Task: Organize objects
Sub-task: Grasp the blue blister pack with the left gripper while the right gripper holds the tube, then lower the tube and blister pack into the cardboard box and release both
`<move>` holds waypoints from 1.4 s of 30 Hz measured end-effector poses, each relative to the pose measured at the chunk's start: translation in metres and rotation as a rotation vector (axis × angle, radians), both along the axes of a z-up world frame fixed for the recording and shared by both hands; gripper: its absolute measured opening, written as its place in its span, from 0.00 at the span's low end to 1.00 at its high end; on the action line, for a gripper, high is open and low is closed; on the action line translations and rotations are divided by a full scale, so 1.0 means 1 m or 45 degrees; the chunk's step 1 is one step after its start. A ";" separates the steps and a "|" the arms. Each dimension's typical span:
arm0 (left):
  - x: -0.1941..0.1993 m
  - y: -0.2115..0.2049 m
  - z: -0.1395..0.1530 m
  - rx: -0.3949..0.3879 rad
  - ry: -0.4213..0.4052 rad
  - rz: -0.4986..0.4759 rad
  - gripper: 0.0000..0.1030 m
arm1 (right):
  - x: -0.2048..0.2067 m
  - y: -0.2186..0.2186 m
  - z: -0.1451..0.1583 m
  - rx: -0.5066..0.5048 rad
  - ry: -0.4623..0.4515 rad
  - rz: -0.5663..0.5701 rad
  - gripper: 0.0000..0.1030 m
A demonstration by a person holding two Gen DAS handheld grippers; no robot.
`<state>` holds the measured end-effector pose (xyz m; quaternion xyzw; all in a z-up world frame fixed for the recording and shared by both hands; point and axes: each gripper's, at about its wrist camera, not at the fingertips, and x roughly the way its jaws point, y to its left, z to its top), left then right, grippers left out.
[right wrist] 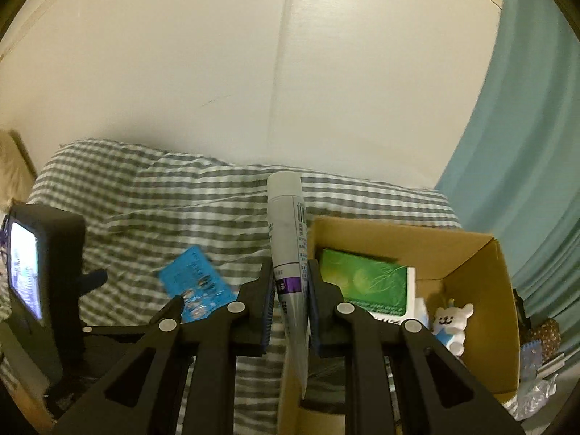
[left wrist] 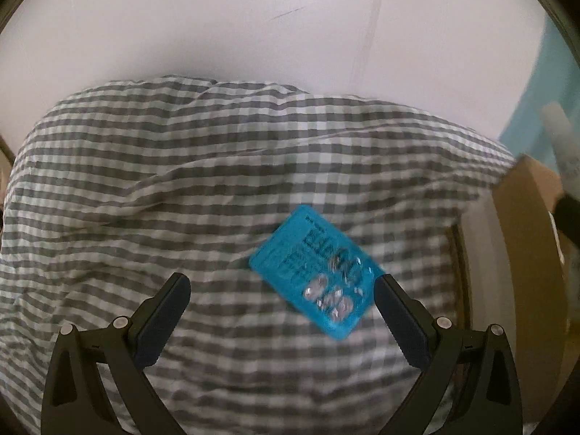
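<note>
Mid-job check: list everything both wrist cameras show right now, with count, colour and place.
Blue foil blister pack: one, on the checked cloth.
Grey-and-white checked cloth: one, beneath everything.
Brown cardboard box: one, open, right side.
Green flat packet: one, inside box.
White bear figurine: one, inside box.
White plastic tube with purple band: one, in right gripper.
Left gripper: open, beside blister pack.
Right gripper: shut on tube.

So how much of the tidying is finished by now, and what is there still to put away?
Looks done: a green box and a small white bear figure already sit in the cardboard box. In hand: the right gripper is shut on a white tube, beside the box. Left: a blue pill pack lies on the checked cloth; the left gripper is open near it.
</note>
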<state>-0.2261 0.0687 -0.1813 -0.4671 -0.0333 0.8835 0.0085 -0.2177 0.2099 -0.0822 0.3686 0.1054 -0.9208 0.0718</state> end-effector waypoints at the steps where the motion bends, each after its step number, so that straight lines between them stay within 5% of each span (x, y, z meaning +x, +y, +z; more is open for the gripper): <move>1: -0.004 0.001 -0.002 0.003 -0.008 0.019 1.00 | -0.003 0.001 -0.002 0.009 -0.002 -0.008 0.15; 11: -0.045 0.013 -0.049 0.079 -0.204 0.179 1.00 | -0.012 0.014 -0.013 -0.027 -0.010 -0.006 0.15; 15: -0.048 0.018 -0.054 0.104 -0.210 0.136 0.97 | -0.009 0.017 -0.014 -0.033 -0.017 -0.008 0.15; 20: -0.033 0.017 -0.047 0.125 -0.194 0.044 0.62 | -0.002 0.018 -0.012 -0.039 -0.026 -0.004 0.15; 21: -0.028 0.015 -0.044 0.132 -0.195 0.026 0.48 | 0.000 0.019 -0.011 -0.038 -0.027 -0.004 0.15; 22: -0.024 0.012 -0.042 0.143 -0.198 0.009 0.21 | 0.003 0.020 -0.009 -0.035 -0.025 -0.004 0.15; 23: -0.019 0.009 -0.039 0.161 -0.201 -0.007 0.10 | 0.007 0.020 -0.006 -0.032 -0.021 -0.003 0.15; 25: -0.006 0.002 -0.032 0.219 -0.213 -0.040 0.07 | 0.016 0.021 0.001 -0.027 -0.014 0.004 0.15; 32: 0.057 -0.022 0.034 0.195 -0.070 -0.150 0.07 | 0.053 0.031 0.038 0.025 0.014 0.041 0.15; 42: 0.108 0.002 0.188 0.162 0.288 -0.319 0.07 | 0.125 0.069 0.119 0.009 0.101 0.078 0.15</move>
